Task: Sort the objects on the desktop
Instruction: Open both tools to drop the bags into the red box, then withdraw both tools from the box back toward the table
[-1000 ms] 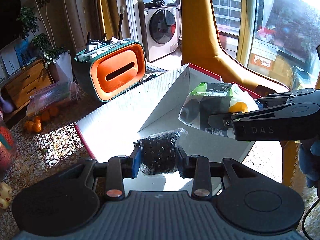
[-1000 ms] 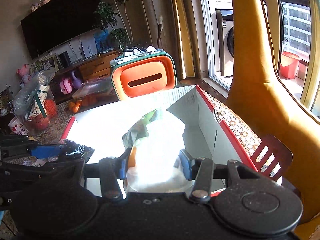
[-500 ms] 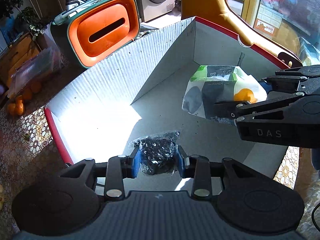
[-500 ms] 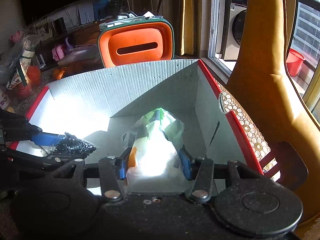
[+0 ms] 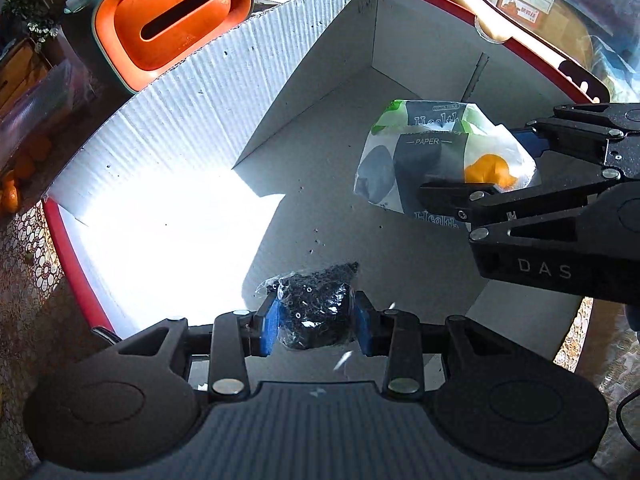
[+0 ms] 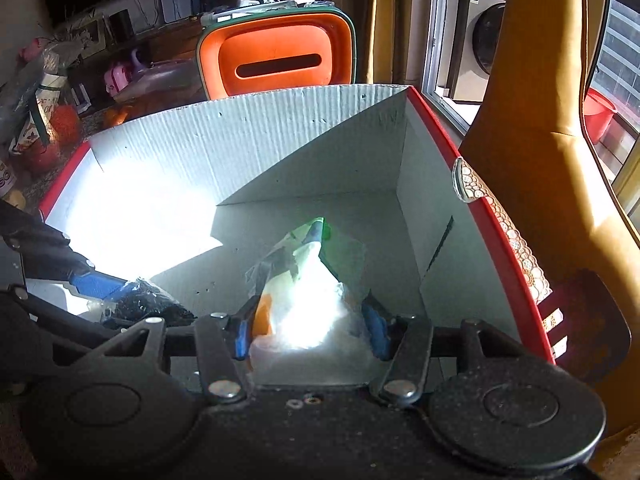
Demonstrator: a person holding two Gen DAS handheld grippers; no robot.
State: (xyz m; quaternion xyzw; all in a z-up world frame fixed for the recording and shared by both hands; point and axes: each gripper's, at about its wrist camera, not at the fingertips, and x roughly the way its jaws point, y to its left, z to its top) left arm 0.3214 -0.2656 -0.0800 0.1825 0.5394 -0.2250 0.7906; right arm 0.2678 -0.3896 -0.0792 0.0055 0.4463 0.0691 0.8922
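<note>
A large white corrugated cardboard box with a red outer rim (image 5: 224, 92) sits open on the lace-patterned tabletop (image 5: 24, 256), its floor bare, as two packets hang inside its walls and above that floor. Neither has been let go, so the sorting looks to be at the drop-off: both items appear delivered but not released, and what remains on the tabletop is out of view. The right gripper (image 6: 306, 330) is clamped on a white plastic packet of paper tissues with green, grey and orange print (image 5: 436, 160), its long axis running along the gripper's fingers and its green end pointing toward the box's far corner. The left gripper (image 5: 316, 322) pinches a small clear bag of black beads (image 5: 314, 312), a squat bundle with its crimped top pointing away from the camera.
</note>
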